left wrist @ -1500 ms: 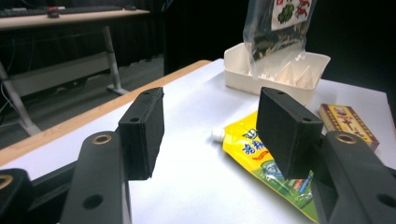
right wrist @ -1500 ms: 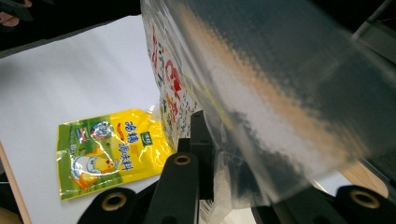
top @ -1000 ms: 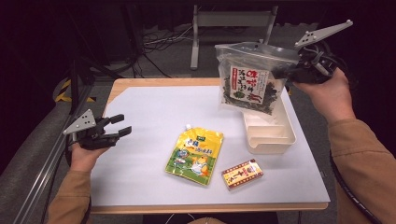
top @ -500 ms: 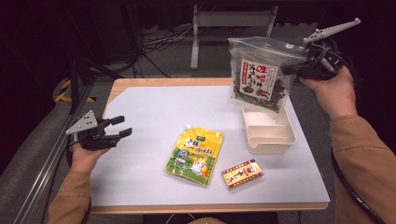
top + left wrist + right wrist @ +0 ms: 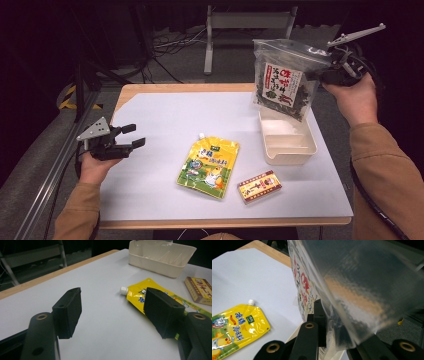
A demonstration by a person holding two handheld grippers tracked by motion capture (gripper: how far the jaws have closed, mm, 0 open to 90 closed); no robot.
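White sheet covers the counter (image 5: 165,135); cream tray (image 5: 287,152) sits empty. Right gripper (image 5: 327,75) fingers clamp the seaweed bag (image 5: 285,80); left gripper (image 5: 132,136) fingers have just been opening, nothing between.

Dim room, grey floor (image 5: 190,70) with loose cables (image 5: 165,47), metal stand (image 5: 245,22) beyond the wood-edged table (image 5: 165,88).

The tray (image 5: 287,145) sits on the table (image 5: 160,125), toward its right edge. The pouch (image 5: 210,167) lies left of the tray, nearer the person. The box (image 5: 259,186) lies in front of the tray, just right of the pouch. The bag (image 5: 284,80) hangs above the tray's far end.
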